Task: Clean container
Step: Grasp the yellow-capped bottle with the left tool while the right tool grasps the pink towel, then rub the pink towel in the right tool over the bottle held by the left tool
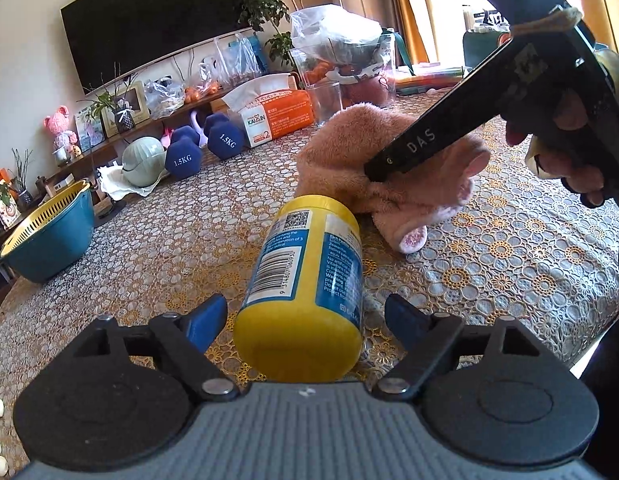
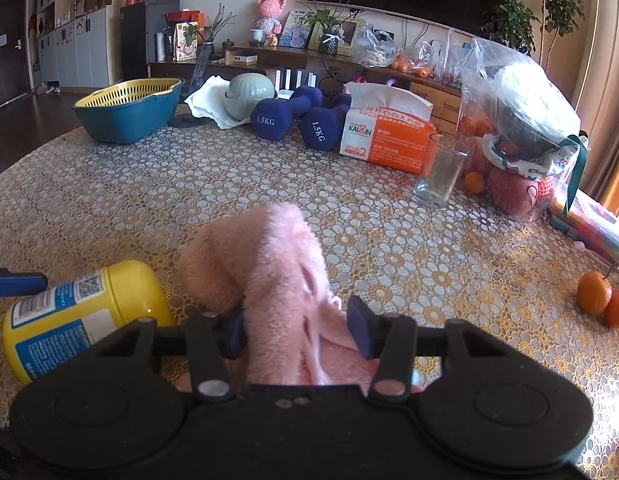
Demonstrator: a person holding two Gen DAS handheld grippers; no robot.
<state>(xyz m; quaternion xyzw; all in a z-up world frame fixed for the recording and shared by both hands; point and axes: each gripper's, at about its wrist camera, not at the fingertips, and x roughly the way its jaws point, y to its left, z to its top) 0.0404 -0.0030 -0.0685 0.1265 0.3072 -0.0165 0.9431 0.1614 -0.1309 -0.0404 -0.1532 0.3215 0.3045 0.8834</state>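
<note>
A yellow container [image 1: 305,292] with a blue label lies on its side on the lace-covered table [image 1: 509,264]. Its base faces my left gripper [image 1: 305,320], which is open, with a blue pad on either side of the container and a gap at both. In the right wrist view the container [image 2: 81,320] lies at the lower left, beside one blue left finger [image 2: 17,282]. A pink fluffy towel [image 2: 277,280] is bunched up between the fingers of my right gripper [image 2: 297,328], which is shut on it. From the left wrist view, a hand holds the right gripper [image 1: 375,170], its tip on the towel [image 1: 349,140] just behind the container.
At the far left stands a blue basin [image 2: 129,120] with a yellow strainer. Two blue dumbbells [image 2: 309,120], an orange tissue box [image 2: 389,136], an empty glass [image 2: 441,172] and bagged fruit [image 2: 521,128] line the back. Two oranges [image 2: 601,296] lie at the right.
</note>
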